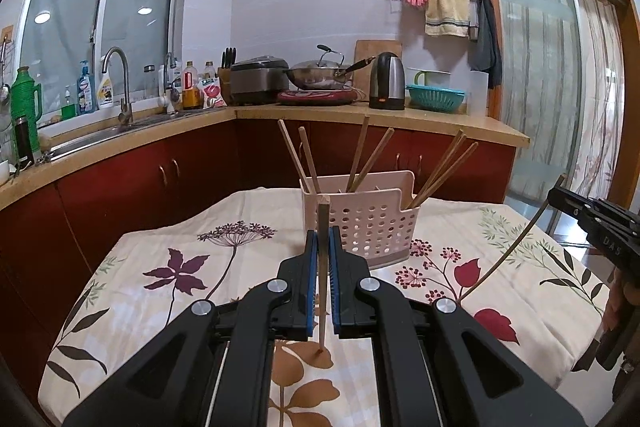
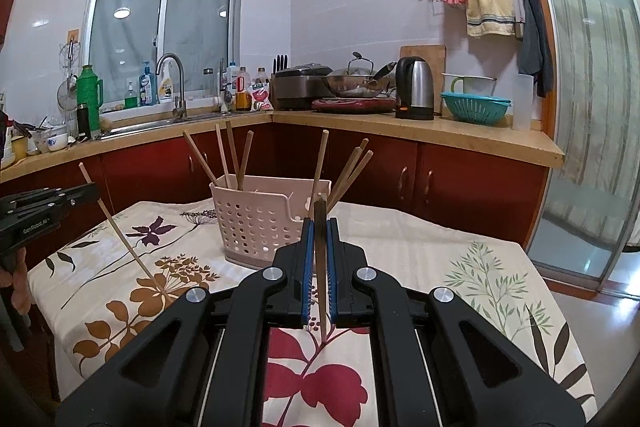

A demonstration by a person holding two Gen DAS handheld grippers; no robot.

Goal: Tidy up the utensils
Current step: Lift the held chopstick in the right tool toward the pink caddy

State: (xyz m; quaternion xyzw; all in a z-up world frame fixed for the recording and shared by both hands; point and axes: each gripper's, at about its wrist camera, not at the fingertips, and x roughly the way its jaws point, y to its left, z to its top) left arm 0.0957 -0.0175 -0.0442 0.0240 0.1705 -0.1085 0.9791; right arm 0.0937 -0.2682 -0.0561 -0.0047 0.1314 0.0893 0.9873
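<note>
A pink perforated utensil holder (image 1: 372, 223) stands on the floral tablecloth with several wooden chopsticks (image 1: 370, 159) leaning in its compartments. In the left wrist view my left gripper (image 1: 323, 233) is shut on one pale chopstick (image 1: 320, 327), held upright just in front of the holder. At that view's right edge my right gripper (image 1: 560, 195) grips a slanted chopstick (image 1: 516, 247). In the right wrist view the right gripper (image 2: 320, 227) is shut on a darker chopstick (image 2: 322, 323), close to the holder (image 2: 256, 223). The left gripper (image 2: 94, 189) with its chopstick (image 2: 128, 247) shows at the left there.
The table (image 1: 160, 267) is covered by a cream cloth with leaf and flower prints. Behind it runs an L-shaped counter (image 1: 440, 119) with red cabinets, a sink and tap (image 1: 120, 83), bottles, a wok, a kettle (image 1: 386, 81) and a teal colander. A sliding glass door (image 2: 592, 107) is on the right.
</note>
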